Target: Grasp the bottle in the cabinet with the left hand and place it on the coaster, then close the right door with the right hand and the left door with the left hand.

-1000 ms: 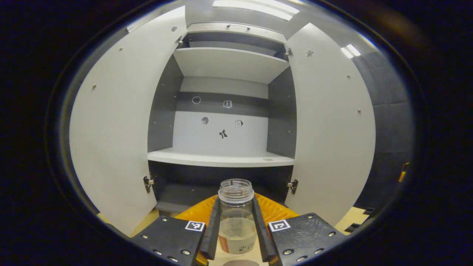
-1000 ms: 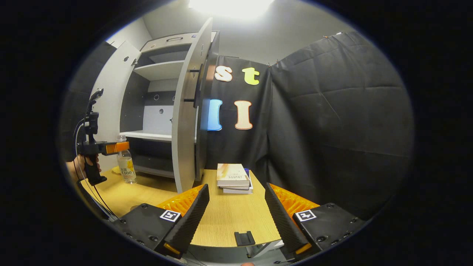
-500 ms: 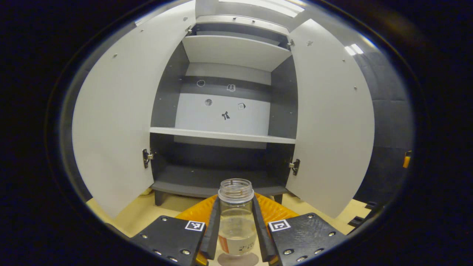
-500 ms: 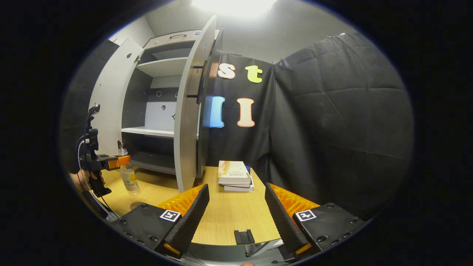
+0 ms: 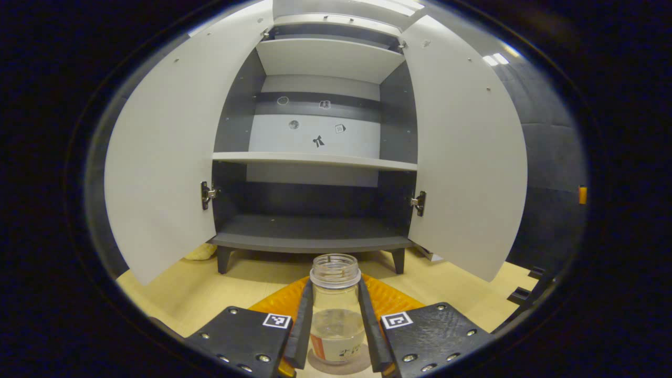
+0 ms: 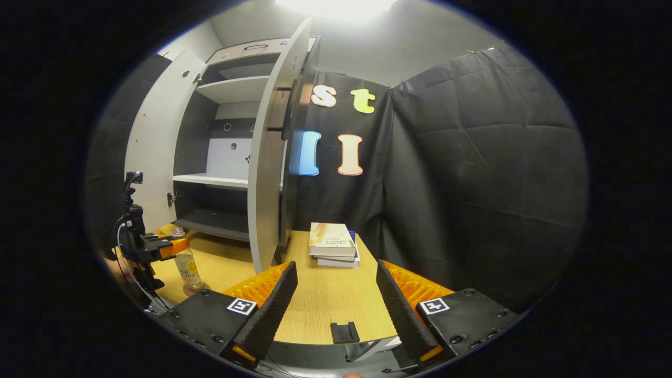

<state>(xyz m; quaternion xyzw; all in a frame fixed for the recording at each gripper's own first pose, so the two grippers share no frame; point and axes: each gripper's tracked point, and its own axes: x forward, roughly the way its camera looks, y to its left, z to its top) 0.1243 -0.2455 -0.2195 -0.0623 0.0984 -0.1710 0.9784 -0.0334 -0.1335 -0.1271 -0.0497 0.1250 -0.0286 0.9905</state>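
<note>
Gripping an uncapped bottle [image 5: 335, 310] part-filled with clear liquid, left gripper [image 5: 334, 336] on the coaster [image 5: 336, 366], cabinet [image 5: 315, 157] shelves bare, right gripper [image 6: 336, 299] spread wide

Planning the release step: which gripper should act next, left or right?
Left. The left gripper is shut on the bottle, whose base sits at the coaster, so it likely needs to open first. The right gripper is open and empty, off the right door.

The coaster [image 5: 336, 367] is mostly hidden under the bottle [image 5: 335, 315]; the bottle's label is too small to tell.
</note>
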